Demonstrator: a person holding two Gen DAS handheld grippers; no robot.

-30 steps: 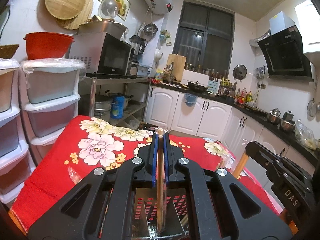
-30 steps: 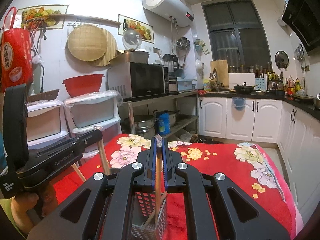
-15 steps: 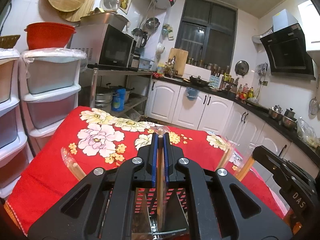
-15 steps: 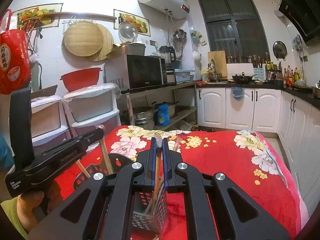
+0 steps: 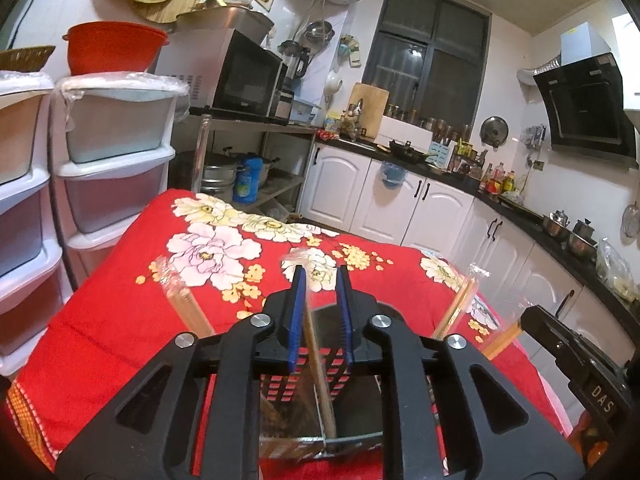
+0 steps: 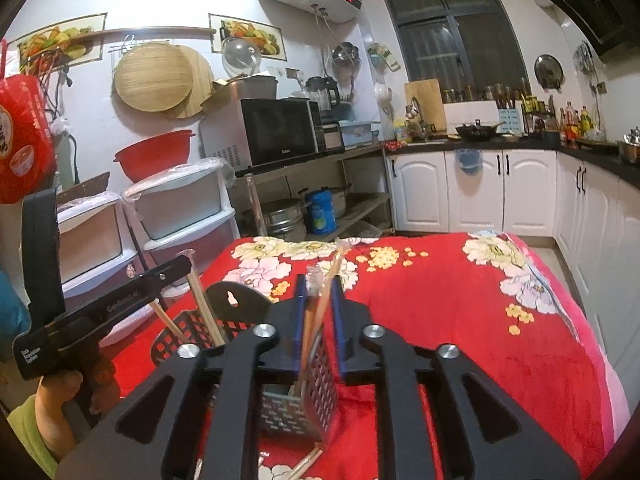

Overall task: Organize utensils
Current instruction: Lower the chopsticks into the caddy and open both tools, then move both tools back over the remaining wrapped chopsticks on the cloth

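One table under a red flowered cloth (image 5: 120, 320) carries everything; its far edge faces the white cabinets. On it stand two utensil holders near the near edge: a black perforated basket (image 6: 188, 332) and, just beside it toward the middle of the cloth, a metal perforated caddy (image 6: 316, 392). Two hand-held tools work over them. The left gripper (image 5: 320, 312) hovers above the holder, its blue pads now parted, with one wrapped pair of chopsticks (image 5: 316, 352) standing loose in the gap, its lower end down inside the holder (image 5: 320, 384); a second ago the pads were pressed flat on that pair, and they have just been opening. The right gripper (image 6: 318, 316) likewise has its pads apart, having just been opening, and the pair of chopsticks (image 6: 320, 308) between them leans into the metal caddy, no longer pinched as it was earlier; this gripper also sits lower over the caddy than before. From the right wrist view, two more wrapped pairs (image 6: 204, 308) stick up from the black basket under the left tool, and another pair (image 6: 304, 464) lies on the cloth at the near edge. From the left wrist view, three further wrapped pairs lean outward around the holder: one to the left (image 5: 180, 300) and two to the right (image 5: 460, 304).
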